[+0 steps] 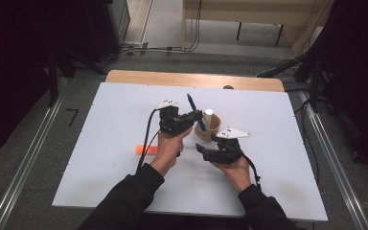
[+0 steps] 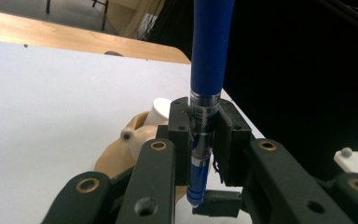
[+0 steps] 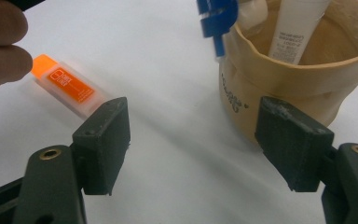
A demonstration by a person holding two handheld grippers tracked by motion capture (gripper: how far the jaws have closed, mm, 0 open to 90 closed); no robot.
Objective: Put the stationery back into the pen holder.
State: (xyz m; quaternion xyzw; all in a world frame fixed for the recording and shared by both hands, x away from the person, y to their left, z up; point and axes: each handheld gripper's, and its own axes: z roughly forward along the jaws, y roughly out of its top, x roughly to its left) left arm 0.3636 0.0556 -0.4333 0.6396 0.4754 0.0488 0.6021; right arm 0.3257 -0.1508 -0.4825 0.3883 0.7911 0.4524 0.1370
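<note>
The left gripper point(image 2: 200, 154) has its jaws clamped on a blue pen point(image 2: 208, 70), pinching the clear lower barrel just above the tip while the blue body rises steeply past the pads point(image 2: 181, 135). In the high view that pen point(image 1: 195, 111) stands tilted just beside the tan cup point(image 1: 211, 128), its lower end at the cup's rim. A pen like this looks light, stiff and smooth, so it may swivel or slip between flat pads; the hold low on the barrel leaves a long free end that could lever sideways, and a hold nearer the middle would likely steady it. The right gripper point(image 3: 193, 140) has its jaws wide apart with nothing between them, hovering near the cup point(image 3: 307, 79), whose wall looks soft and wrinkled and holds a white tube point(image 3: 298, 28). An orange highlighter point(image 3: 67, 86) lies flat on the white table point(image 1: 110, 124), well apart from the cup.
</note>
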